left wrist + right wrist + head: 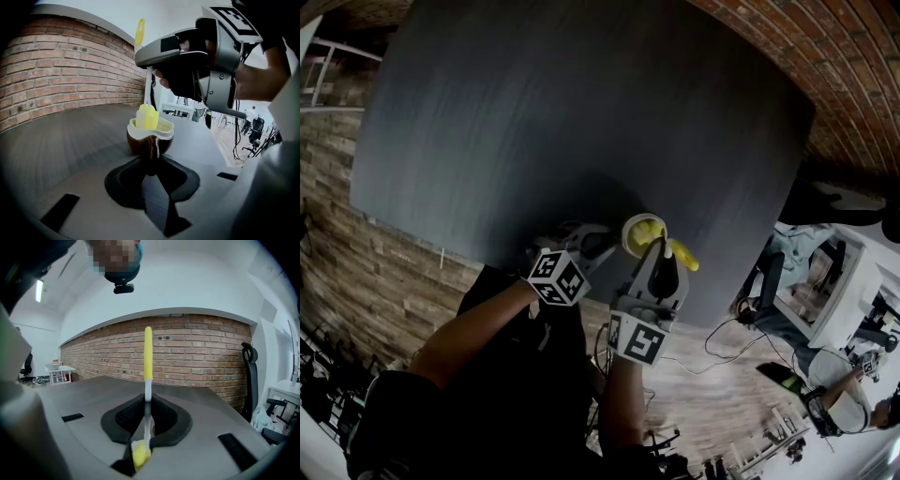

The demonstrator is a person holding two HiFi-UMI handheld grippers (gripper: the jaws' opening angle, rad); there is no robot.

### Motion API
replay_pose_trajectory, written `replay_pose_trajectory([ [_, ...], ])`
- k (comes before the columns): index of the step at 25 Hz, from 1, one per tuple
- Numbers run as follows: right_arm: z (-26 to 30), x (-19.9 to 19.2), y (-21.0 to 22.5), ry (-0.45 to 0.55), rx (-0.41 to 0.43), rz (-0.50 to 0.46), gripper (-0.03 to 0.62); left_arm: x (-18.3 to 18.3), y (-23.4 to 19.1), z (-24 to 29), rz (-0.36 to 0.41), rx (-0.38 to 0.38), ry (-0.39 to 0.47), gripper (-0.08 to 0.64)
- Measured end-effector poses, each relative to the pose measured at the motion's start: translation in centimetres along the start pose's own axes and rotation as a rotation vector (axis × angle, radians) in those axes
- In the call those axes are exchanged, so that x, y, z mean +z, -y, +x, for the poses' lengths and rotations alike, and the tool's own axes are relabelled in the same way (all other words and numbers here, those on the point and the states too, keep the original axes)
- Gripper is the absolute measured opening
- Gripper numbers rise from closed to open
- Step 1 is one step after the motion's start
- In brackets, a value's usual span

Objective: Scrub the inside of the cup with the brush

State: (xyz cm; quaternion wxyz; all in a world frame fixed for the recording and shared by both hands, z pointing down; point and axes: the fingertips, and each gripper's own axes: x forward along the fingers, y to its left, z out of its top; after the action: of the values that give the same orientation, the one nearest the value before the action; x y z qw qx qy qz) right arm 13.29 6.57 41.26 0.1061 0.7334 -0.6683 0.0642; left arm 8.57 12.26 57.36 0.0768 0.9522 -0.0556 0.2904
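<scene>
Firmly nipped by its looped handle in the narrow-set jaws of the left gripper (151, 165), a glossy brown rounded cup (150, 138) with a smooth cream lining and a glazed-looking shine sits low over the near part of a matte dark-grey round table (581, 112). The tabletop shows a faint streaked grain. Whether the cup's base rests on it cannot be told. The right gripper (147, 427), a smooth grey plastic shell topped by a marker cube, is clamped tight on the thin stem of a slender white-stemmed brush (147, 117). The brush has a blocky, soft-looking yellow head and a glossy yellow handle tip. It stands nearly upright, with its head dipped inside the cup's mouth against the pale rim and its yellow tip pointing up. Beyond the table curves a rough red-brick wall (197, 348) with pale mortar lines.
</scene>
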Motion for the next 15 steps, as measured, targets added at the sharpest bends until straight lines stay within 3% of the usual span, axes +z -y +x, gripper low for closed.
replay_pose_trajectory([
  [15, -2.5, -0.7, -0.3, -0.042, 0.031, 0.016, 0.06, 0.0, 0.0, 0.2, 0.004, 0.004, -0.003, 0.089],
])
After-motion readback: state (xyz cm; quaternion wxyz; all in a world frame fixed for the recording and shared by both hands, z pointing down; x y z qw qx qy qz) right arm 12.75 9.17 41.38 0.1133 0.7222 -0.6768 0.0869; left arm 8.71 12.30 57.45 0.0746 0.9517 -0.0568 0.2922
